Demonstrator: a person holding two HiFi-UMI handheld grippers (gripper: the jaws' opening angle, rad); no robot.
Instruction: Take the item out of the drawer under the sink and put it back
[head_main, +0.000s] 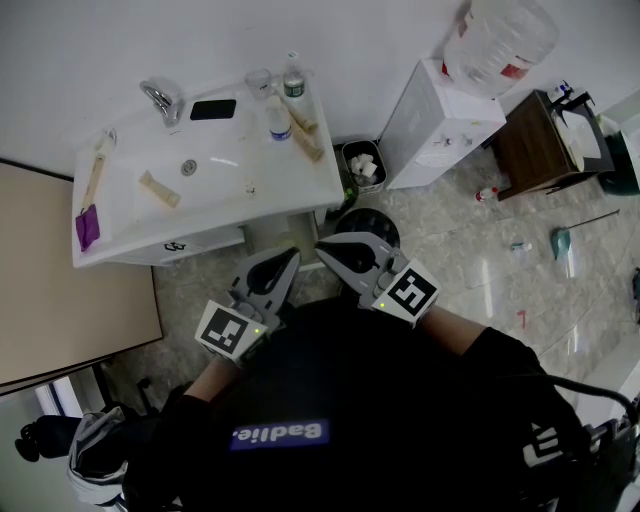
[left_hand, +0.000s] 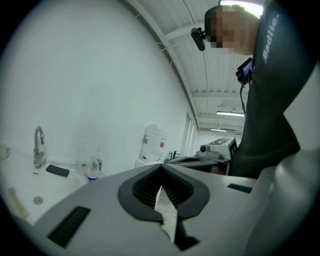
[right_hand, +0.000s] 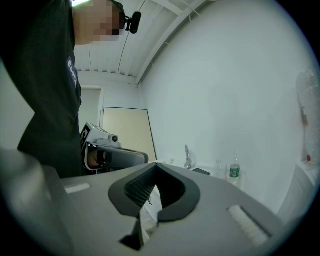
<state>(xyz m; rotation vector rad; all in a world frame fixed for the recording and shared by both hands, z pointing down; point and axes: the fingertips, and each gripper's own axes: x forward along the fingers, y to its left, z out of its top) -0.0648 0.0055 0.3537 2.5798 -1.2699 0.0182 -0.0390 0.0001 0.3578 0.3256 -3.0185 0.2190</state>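
Hovering at chest height, left gripper (head_main: 285, 262) and right gripper (head_main: 328, 252) are both pinched together, empty. The item's unseen, the drawer (head_main: 195, 245) under the sink's (head_main: 215, 175) front edge is closed, and unopened jaws could skid off it.

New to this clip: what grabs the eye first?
The left gripper and right gripper sit shut and empty at the person's chest, low centre. Above them is a cluttered white sink; a big water jug tops a dispenser at upper right.
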